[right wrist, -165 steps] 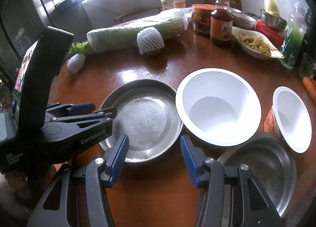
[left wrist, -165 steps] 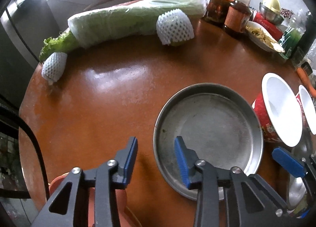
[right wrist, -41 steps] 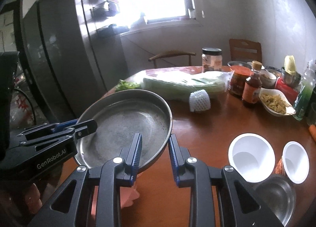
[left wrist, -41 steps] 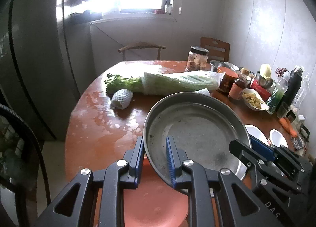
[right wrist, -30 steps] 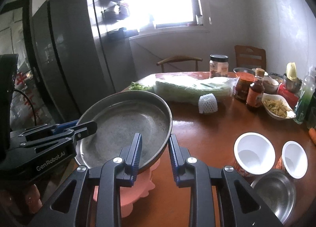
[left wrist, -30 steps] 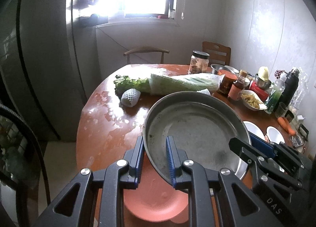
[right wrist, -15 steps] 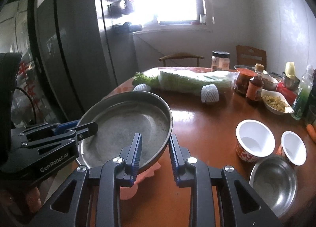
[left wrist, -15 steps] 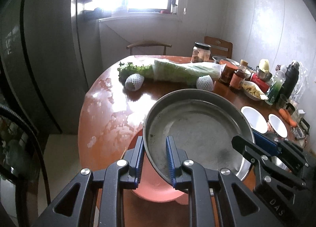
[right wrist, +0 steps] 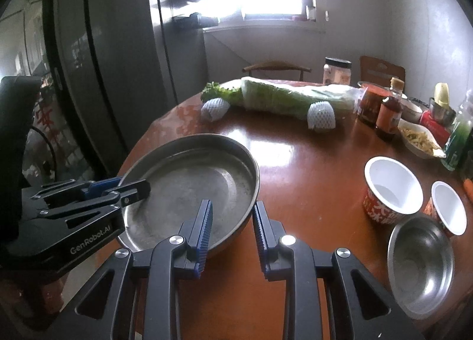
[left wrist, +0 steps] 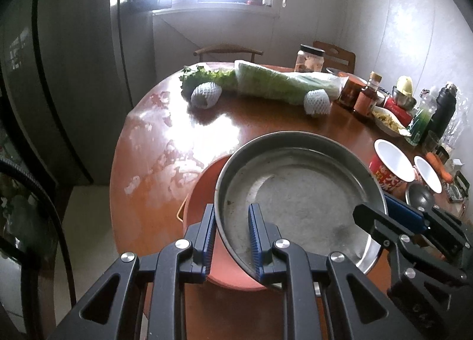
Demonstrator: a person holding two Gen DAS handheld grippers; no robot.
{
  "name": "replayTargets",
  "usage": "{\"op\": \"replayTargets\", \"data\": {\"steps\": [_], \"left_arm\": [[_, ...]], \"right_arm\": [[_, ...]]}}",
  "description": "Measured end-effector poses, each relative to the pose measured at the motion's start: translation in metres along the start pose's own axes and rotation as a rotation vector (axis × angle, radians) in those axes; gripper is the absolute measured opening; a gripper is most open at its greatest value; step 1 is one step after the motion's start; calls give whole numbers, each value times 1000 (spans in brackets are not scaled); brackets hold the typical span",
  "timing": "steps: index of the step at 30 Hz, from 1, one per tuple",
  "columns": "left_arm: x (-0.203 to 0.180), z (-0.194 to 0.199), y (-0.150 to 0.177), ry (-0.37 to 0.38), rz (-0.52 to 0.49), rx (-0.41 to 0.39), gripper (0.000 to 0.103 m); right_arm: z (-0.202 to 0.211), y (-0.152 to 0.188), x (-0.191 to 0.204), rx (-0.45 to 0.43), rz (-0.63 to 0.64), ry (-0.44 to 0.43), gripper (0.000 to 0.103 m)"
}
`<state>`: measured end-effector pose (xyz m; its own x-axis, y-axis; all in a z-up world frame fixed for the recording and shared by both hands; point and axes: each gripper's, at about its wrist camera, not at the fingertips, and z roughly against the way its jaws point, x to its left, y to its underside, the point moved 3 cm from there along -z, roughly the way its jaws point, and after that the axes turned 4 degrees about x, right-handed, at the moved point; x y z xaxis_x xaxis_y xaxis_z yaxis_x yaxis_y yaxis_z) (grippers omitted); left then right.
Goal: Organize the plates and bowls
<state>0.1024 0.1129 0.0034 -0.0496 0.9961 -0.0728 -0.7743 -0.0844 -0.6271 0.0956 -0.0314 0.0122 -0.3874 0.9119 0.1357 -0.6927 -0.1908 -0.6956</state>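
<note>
A wide steel plate (left wrist: pixel 298 201) hangs tilted over the near left part of the round wooden table (left wrist: pixel 266 127). My left gripper (left wrist: pixel 232 209) is shut on its near rim. My right gripper (right wrist: pixel 232 204) is shut on the opposite rim of the same steel plate (right wrist: pixel 192 189), and shows in the left wrist view as the right gripper (left wrist: pixel 393 215). An orange plate (left wrist: pixel 204 192) lies on the table right under the steel one. Two white paper bowls (right wrist: pixel 393 183) (right wrist: pixel 449 206) and a small steel bowl (right wrist: pixel 419 260) stand to the right.
A wrapped cabbage (right wrist: pixel 289 97) and two foam-netted fruits (right wrist: pixel 320 116) lie across the far side. Jars, sauce bottles (right wrist: pixel 390 112) and a dish of food (right wrist: pixel 419 138) crowd the far right. A dark fridge (right wrist: pixel 103 73) stands to the left of the table.
Both grippers have come down with the steel plate held between them. The table and the orange plate under it now look closer.
</note>
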Motion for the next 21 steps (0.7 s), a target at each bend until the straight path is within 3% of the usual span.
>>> {"op": "replayTargets", "data": {"steps": [21], "left_arm": [[16, -27, 15, -3, 27, 48, 21]], "right_arm": [[-27, 13, 9, 59, 26, -13, 30]]}}
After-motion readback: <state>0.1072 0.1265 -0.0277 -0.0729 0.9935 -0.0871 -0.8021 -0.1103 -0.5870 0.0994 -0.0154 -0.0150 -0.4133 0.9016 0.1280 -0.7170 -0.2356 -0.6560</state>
